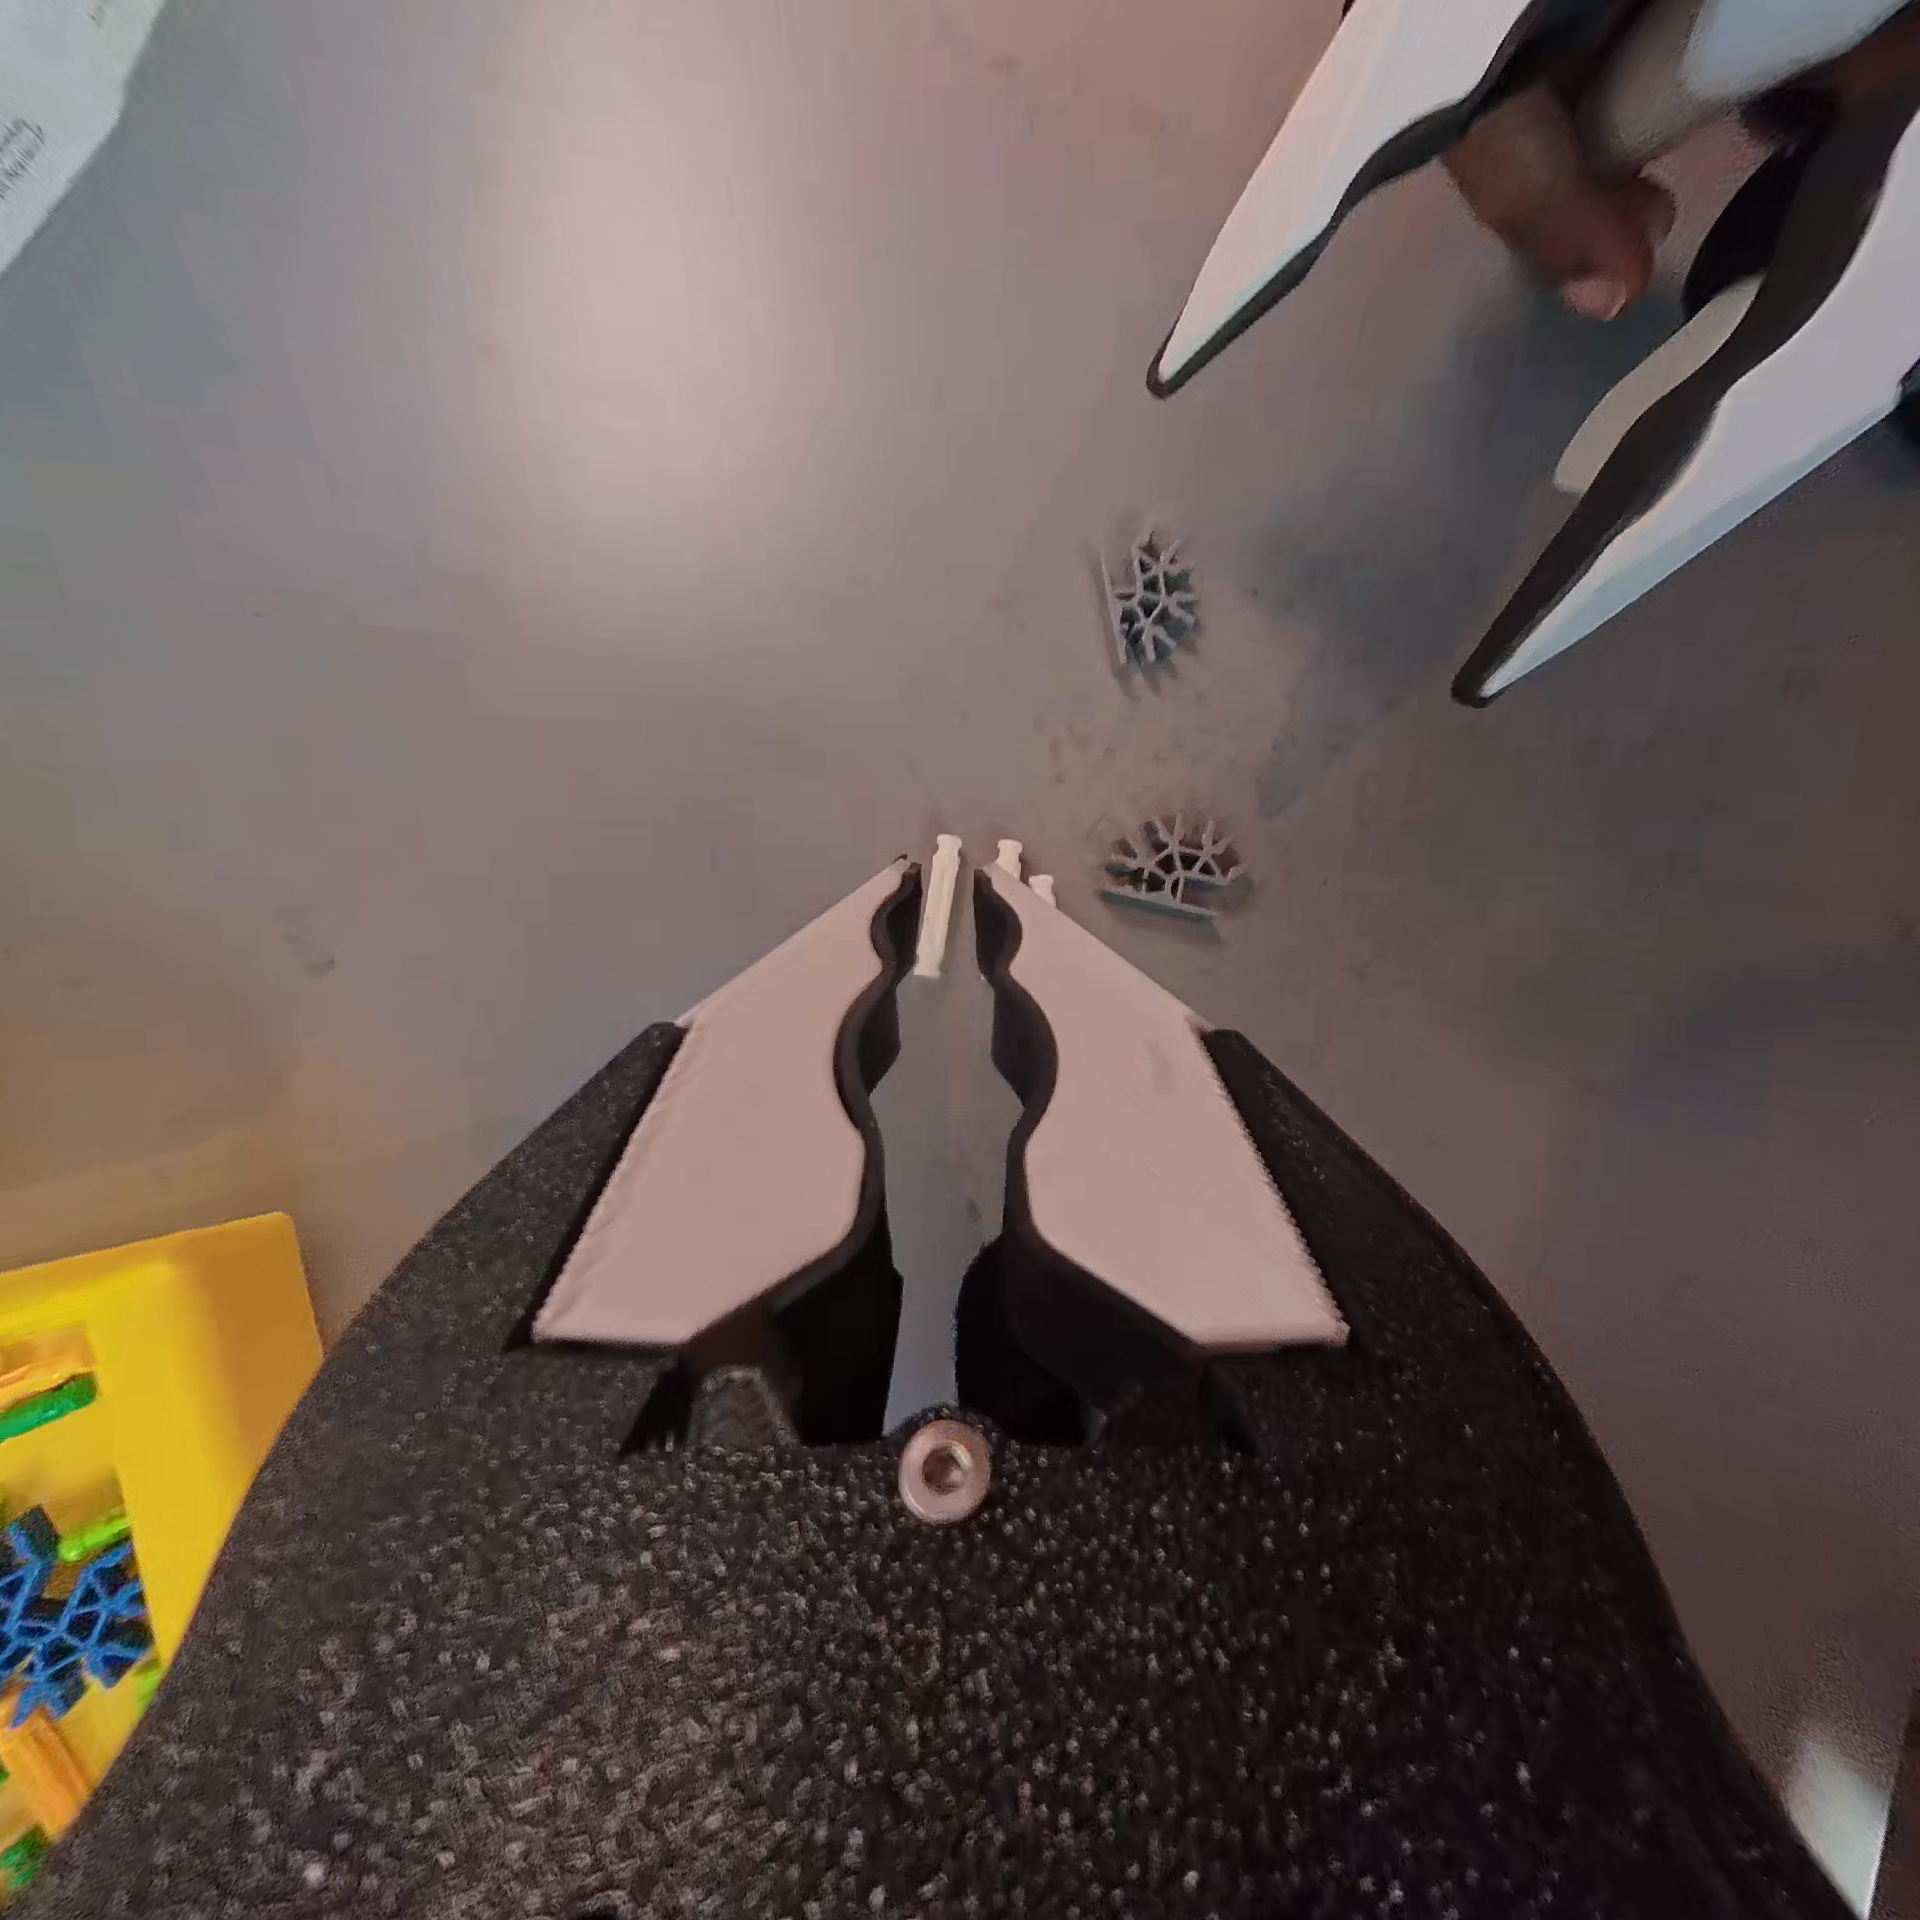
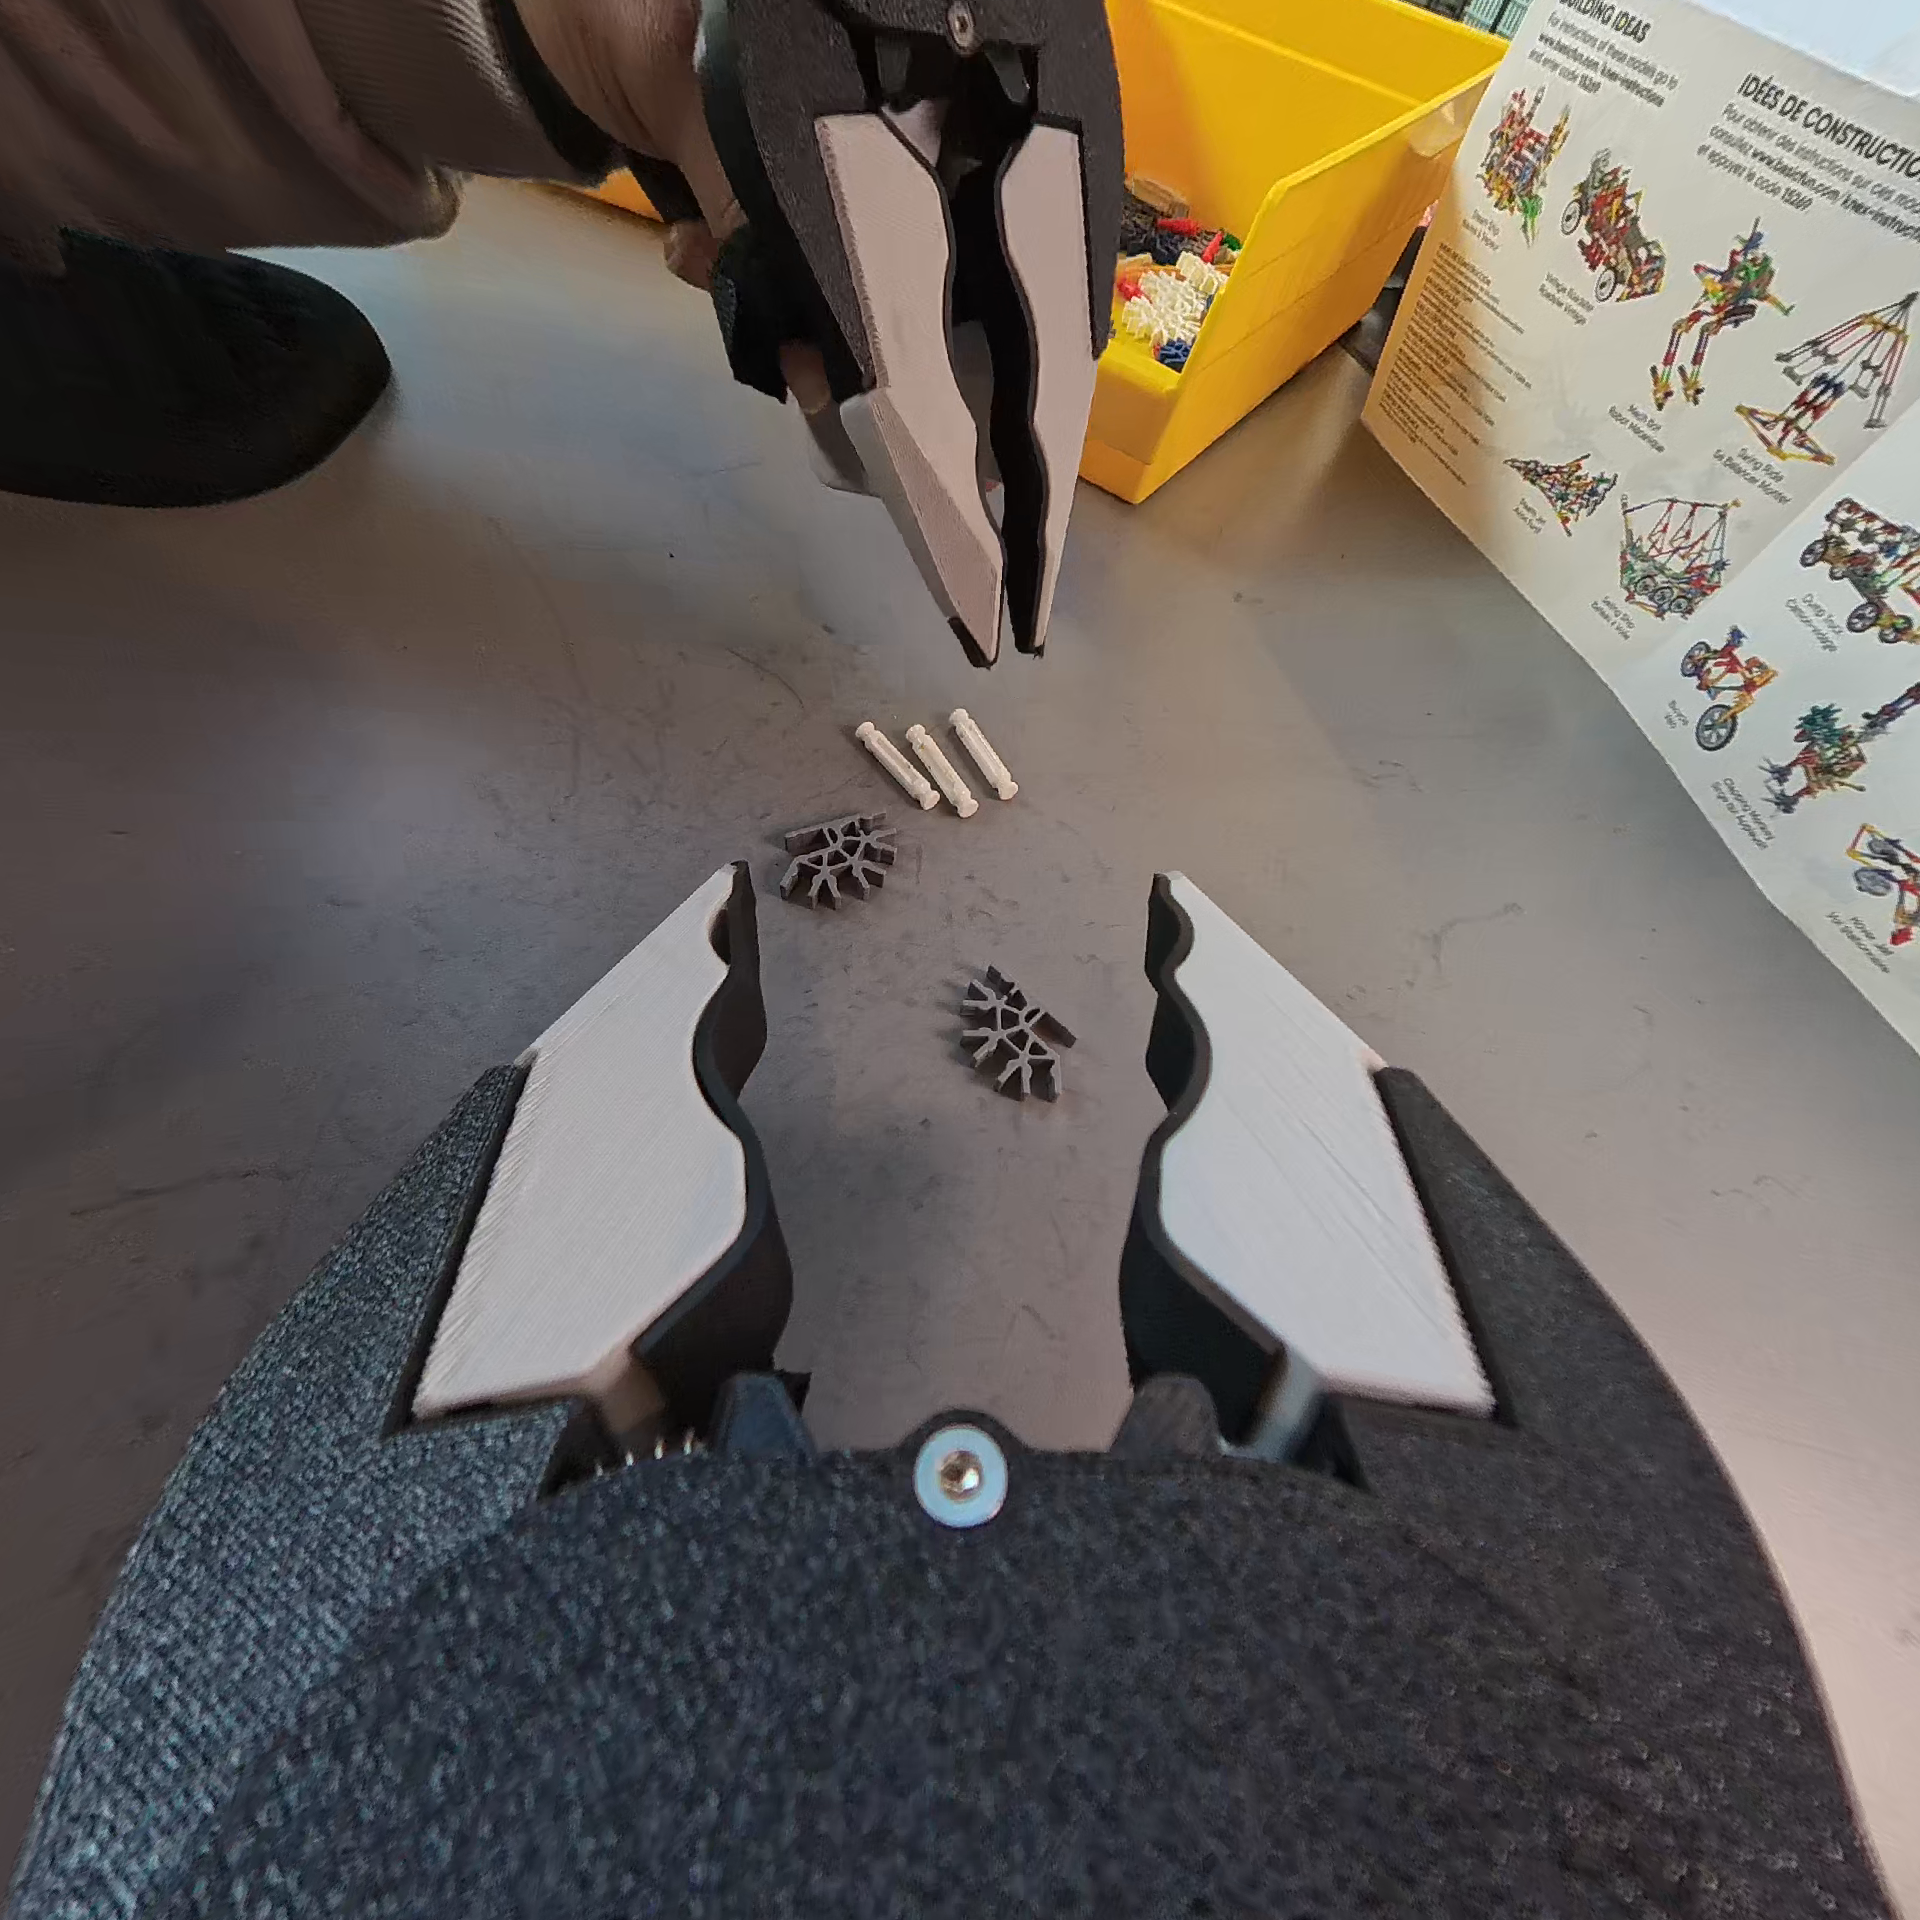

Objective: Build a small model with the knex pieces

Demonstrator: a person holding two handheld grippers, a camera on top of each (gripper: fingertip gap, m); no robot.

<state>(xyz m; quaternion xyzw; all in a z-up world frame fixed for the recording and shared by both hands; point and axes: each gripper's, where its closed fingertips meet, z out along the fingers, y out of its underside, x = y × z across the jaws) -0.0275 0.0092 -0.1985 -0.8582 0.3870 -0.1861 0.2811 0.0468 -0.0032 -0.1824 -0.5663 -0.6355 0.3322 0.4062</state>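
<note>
Soft overhead light is spread evenly — a pale sheen is seen on the table; edges are bent and blurred by fisheye distortion.

Left claw points down, fingers nearly together with a narrow gap; right claw spread wide, empty.

table left: open | right: yellow bin, leaflet block
</note>
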